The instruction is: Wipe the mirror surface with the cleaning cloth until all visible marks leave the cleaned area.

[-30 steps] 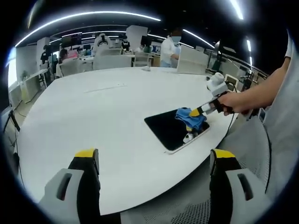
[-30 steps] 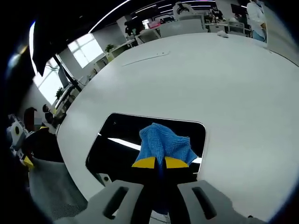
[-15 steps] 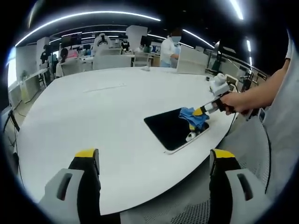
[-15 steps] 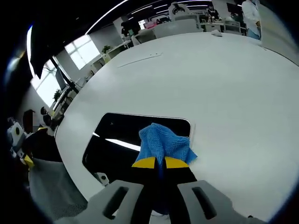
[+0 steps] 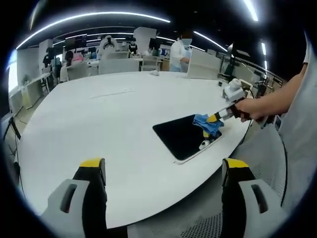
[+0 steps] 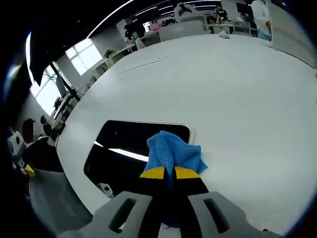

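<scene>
Right gripper view: the right gripper (image 6: 165, 172) has its yellow-tipped jaws pinching the bunched blue woven cleaning cloth (image 6: 173, 151), pressed at the right end of the flat dark rectangular mirror (image 6: 126, 148) on the white round table (image 6: 237, 94). The mirror's long axis runs off leftward, so the unwiped glass lies that way. The left gripper (image 5: 161, 166) hangs spread wide, well apart, near the table edge; a hand (image 5: 250, 108) angles the right tool down.

My count of things on the white tabletop (image 5: 99, 129):
One dark mirror (image 5: 181, 136), one blue cloth (image 5: 205, 124), two grippers.
</scene>
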The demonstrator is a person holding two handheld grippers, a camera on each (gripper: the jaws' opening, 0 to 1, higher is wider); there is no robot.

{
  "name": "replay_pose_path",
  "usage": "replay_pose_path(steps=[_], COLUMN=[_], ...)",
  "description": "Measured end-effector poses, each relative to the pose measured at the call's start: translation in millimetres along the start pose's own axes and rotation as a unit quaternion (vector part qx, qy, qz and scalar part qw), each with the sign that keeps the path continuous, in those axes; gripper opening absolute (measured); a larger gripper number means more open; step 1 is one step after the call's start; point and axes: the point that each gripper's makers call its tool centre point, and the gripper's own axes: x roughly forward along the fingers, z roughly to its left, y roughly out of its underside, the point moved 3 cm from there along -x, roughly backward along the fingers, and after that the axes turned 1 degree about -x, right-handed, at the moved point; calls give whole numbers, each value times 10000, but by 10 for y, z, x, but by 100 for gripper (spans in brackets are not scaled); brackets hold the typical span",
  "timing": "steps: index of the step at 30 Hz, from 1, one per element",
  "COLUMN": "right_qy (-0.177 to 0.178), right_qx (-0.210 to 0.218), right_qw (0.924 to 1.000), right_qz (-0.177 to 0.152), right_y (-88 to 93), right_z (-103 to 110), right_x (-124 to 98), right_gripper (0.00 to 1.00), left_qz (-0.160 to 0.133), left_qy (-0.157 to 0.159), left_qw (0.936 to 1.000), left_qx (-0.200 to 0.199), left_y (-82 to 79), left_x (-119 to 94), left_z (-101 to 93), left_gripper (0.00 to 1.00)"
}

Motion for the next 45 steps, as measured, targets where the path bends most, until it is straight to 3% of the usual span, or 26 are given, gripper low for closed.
replay_pose_path(steps=[14, 18, 30, 45], right_qy=[142, 220, 503, 596], right_qx=[177, 44, 129, 216], right_qw=[9997, 9997, 9986, 9980], right_qz=[25, 35, -13, -68], right_y=[32, 33, 48, 167], right_z=[-66, -62, 91, 161], right_x=[-13, -2, -95, -199], right_gripper=[0, 0, 1, 1], left_qz=[-30, -57, -26, -93], left_qy=[30, 29, 97, 148], left_qw=[10000, 10000, 9999, 9998], left_qx=[4, -20, 38, 60], left_y=[-18, -12, 6, -17], left_x=[-10, -11, -9, -27], left_z=[-31, -10, -21, -32], left_gripper=[97, 96, 96, 99])
